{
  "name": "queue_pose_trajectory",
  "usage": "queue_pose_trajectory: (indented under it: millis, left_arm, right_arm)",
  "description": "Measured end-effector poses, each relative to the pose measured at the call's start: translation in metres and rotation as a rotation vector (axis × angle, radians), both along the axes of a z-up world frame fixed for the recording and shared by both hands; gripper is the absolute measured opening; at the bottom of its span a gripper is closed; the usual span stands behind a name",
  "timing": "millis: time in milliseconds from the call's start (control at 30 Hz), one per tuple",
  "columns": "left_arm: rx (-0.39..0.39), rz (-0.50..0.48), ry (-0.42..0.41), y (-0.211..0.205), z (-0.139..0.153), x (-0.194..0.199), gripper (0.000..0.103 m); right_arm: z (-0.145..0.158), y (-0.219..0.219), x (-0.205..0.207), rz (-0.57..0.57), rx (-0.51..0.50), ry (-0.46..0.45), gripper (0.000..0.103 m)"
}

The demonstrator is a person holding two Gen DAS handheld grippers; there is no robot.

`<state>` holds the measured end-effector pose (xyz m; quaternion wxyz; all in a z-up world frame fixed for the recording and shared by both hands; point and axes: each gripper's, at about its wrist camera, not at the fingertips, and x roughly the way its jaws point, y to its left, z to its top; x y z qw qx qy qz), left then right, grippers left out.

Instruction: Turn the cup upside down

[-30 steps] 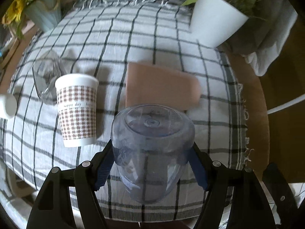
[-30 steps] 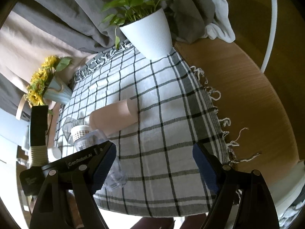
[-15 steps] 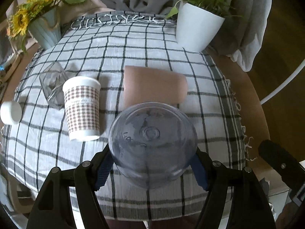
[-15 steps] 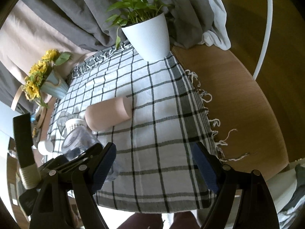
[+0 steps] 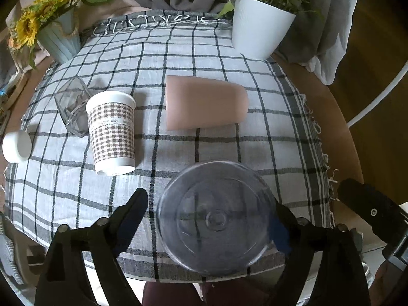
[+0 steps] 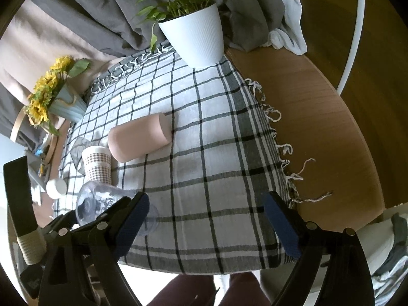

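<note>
- The clear plastic cup [image 5: 216,219] stands between the jaws of the left gripper [image 5: 209,219], near the counter's six o'clock edge, base up toward the camera and mouth down toward the checked tablecloth [image 5: 178,51].
- The left jaws are spread wide: the nine o'clock finger stands visibly apart from the cup wall, while the three o'clock finger sits just beside or against it; I cannot tell whether it touches.
- The cup's long axis runs roughly vertical, so it reads as inverted already; whether the rim sits fully on the cloth is hidden from the left wrist view.
- In the right wrist view the cup [image 6: 102,204] shows at about eight o'clock, partly behind a black finger, appearing to rest on the cloth.
- The right gripper [image 6: 206,219] is wide and empty, hovering over bare cloth well apart from the cup; the left gripper is much the nearer.
- My judgement: the flip looks essentially done, and the coming move is drawing the left jaws back toward six o'clock without nudging the cup wall.
- The patterned paper cup [image 5: 112,132] at ten o'clock and the pink tumbler [image 5: 204,102] lying on its side at twelve o'clock stay clear of that path.
</note>
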<state>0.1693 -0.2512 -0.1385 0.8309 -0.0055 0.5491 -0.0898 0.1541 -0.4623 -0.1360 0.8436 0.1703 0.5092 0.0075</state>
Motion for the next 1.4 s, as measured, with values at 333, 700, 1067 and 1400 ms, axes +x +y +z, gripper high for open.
queue_pose_trajectory:
  millis: [333,700,1067,1400]
  left_arm:
    - [-0.012,-0.015,-0.012,0.002,0.002,-0.002,0.092]
    - [-0.050,-0.016,-0.163,0.016,0.055,-0.024,0.099]
    - [0.054,0.076,-0.379,0.076,0.118,-0.072,0.102]
    - [0.084,0.119,-0.438,0.138,0.137,-0.121,0.103]
  right_arm:
    - [0.003,0.002,-0.004,-0.002,-0.007,-0.008,0.092]
    - [0.047,0.000,-0.028,-0.050,-0.033,-0.163,0.092]
    - [0.087,0.047,-0.062,-0.024,-0.025,-0.299,0.094]
    - [0.107,0.105,-0.107,-0.002,-0.055,-0.367,0.095]
